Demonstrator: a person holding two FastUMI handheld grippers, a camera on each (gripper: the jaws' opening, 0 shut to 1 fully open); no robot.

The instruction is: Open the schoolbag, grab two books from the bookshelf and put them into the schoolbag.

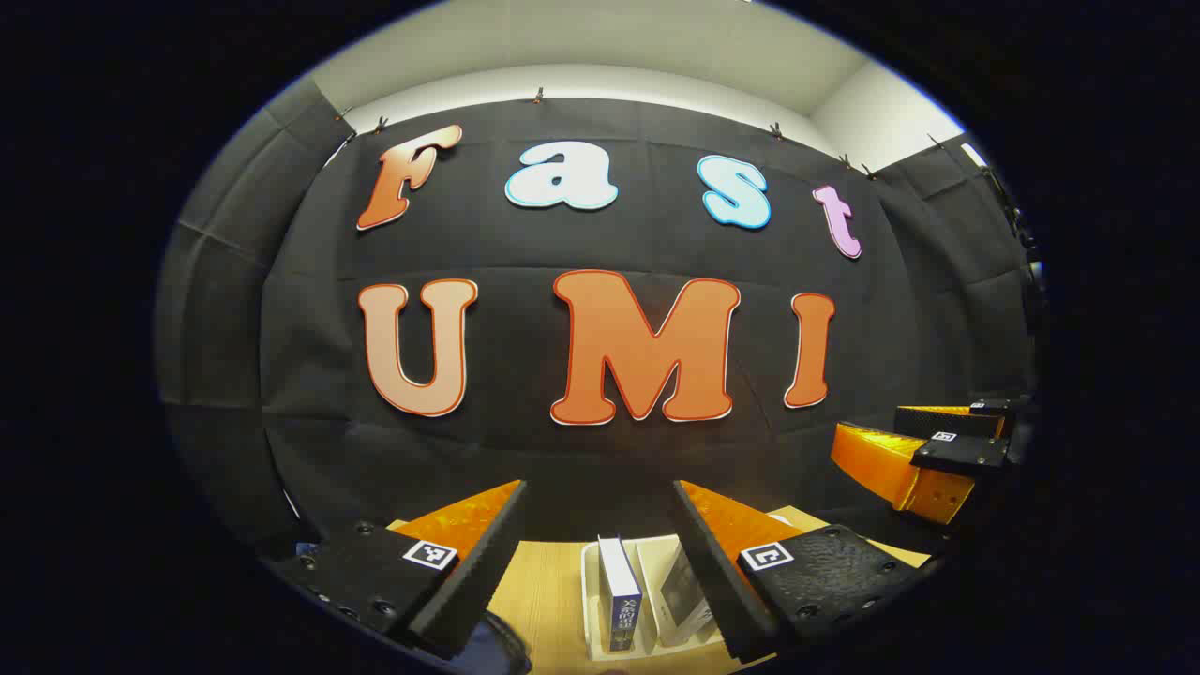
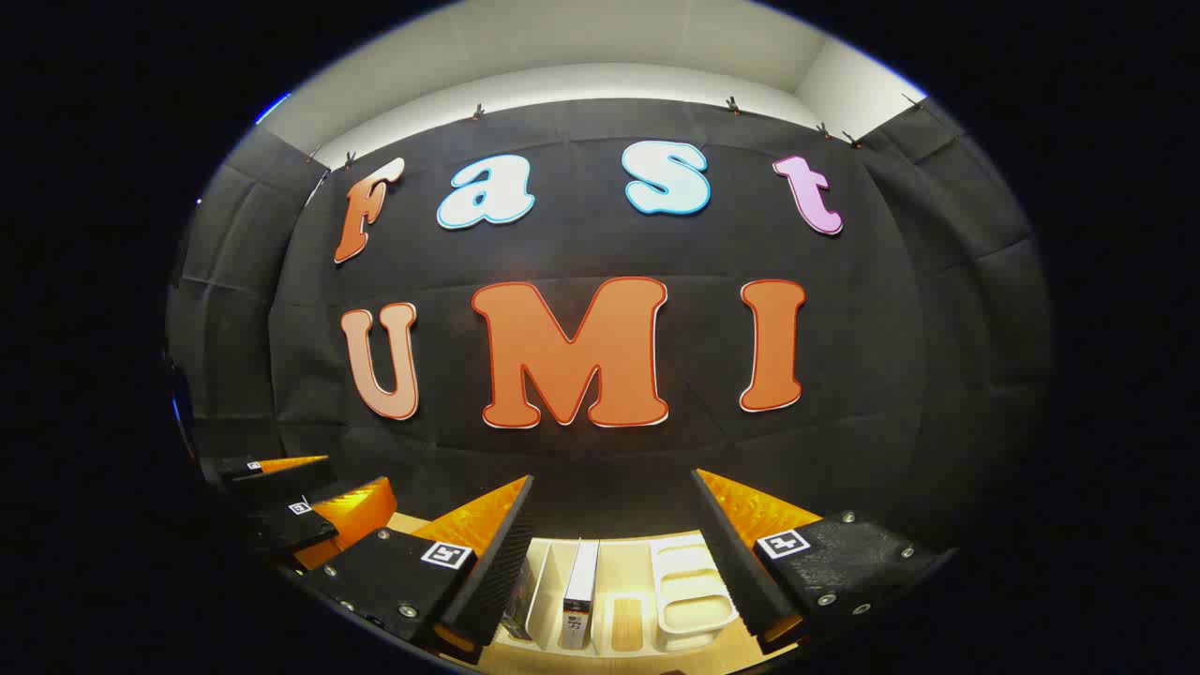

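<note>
A white bookshelf rack (image 1: 589, 600) stands on a wooden table (image 1: 548, 600) below my left gripper (image 1: 598, 489). It holds an upright book with a blue spine (image 1: 619, 600) and a pale book (image 1: 680, 595) beside it. The left gripper is open, with nothing between its fingers. In the right gripper view the same rack (image 2: 689, 591) shows a white-spined book (image 2: 581, 591) and a dark book (image 2: 518, 600) to its left. My right gripper (image 2: 612, 478) hangs open above them, holding nothing. A dark blue rounded thing (image 1: 492, 647), perhaps the schoolbag, peeks in at the bottom edge.
The other gripper (image 1: 937, 455) floats to the right in the left gripper view, and the other gripper (image 2: 300, 506) sits at the lower left in the right gripper view. The booth's black cloth wall rises close behind the table.
</note>
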